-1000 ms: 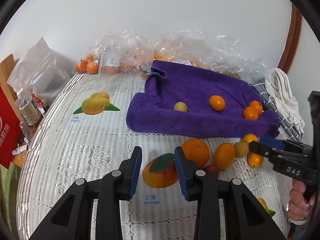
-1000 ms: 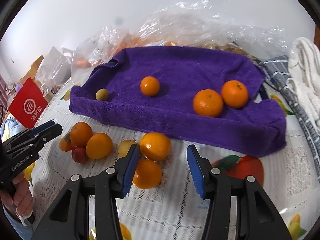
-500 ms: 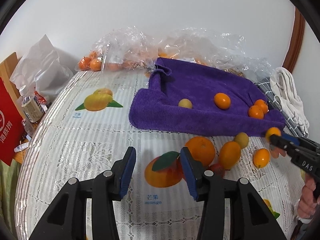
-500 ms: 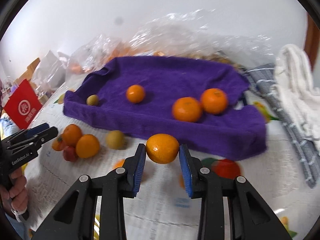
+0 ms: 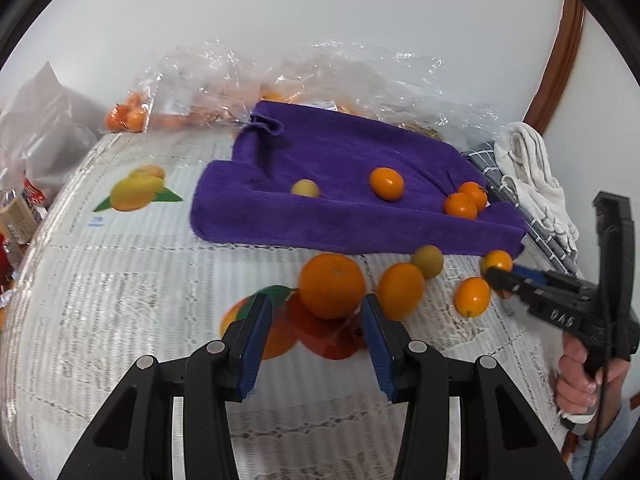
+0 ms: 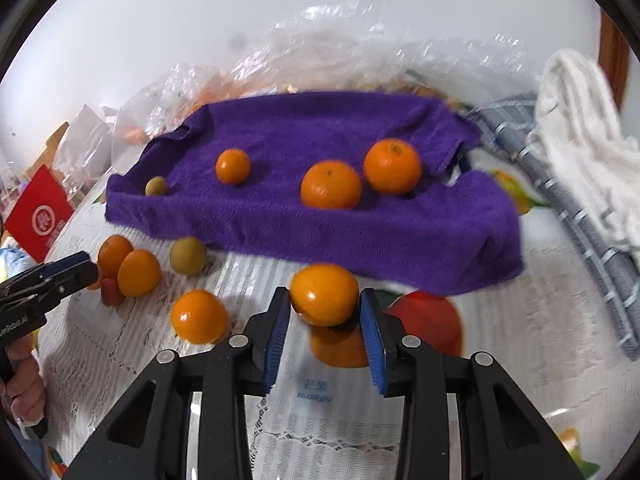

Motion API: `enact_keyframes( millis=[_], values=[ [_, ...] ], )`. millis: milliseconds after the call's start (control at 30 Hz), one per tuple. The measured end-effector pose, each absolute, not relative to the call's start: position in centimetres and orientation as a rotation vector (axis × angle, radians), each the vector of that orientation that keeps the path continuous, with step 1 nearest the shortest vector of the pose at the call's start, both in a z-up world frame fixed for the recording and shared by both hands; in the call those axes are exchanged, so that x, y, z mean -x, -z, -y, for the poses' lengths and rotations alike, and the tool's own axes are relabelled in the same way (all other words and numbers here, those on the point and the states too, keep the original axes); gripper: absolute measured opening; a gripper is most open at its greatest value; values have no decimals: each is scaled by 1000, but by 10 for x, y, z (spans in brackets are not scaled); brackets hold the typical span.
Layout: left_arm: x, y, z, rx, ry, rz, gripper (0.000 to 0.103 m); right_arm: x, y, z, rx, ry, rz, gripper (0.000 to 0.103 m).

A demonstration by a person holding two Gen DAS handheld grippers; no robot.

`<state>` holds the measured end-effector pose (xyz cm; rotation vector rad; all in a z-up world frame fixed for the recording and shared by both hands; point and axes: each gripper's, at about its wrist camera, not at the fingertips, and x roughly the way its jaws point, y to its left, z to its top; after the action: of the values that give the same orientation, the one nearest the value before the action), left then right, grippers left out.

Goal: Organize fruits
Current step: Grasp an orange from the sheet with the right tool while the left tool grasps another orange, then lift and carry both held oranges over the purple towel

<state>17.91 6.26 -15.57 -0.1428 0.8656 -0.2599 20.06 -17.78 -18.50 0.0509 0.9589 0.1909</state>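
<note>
The right gripper [image 6: 323, 322] held a small orange [image 6: 324, 294] pinched between its blue pads, raised above the tablecloth [image 6: 520, 360] just short of the purple towel [image 6: 400, 232]. The left gripper [image 5: 316, 344] stood wide, holding nothing, with a large orange [image 5: 332, 285] between its tips. Carrying well probably meant a steady squeeze, clearing the towel's raised near edge, and releasing low in a bare spot left of the two oranges [image 6: 362, 176] farther on, lest anything roll
</note>
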Motion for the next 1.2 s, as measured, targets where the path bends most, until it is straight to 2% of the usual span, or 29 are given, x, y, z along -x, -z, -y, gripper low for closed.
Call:
enact_keyframes(
  millis=[333,500,600,667,833,1200],
  values=[
    [-196,157,-51,177,240,-938,44,-201,185,175,-30,-181,-956,35],
    [-210,163,-39,136,180,-986,44,-207,185,179,-66,-155,-954,38],
    [-204,165,-35,110,168,-951,44,-205,184,182,-81,-157,-940,36],
    [-200,166,-34,101,176,-922,38,-203,182,184,-88,-156,-922,36],
    [-198,163,-48,194,208,-898,38,-196,174,180,-69,-176,-876,36],
    [-191,147,-61,220,166,-771,38,-192,172,184,-79,-178,-856,36]
  ],
)
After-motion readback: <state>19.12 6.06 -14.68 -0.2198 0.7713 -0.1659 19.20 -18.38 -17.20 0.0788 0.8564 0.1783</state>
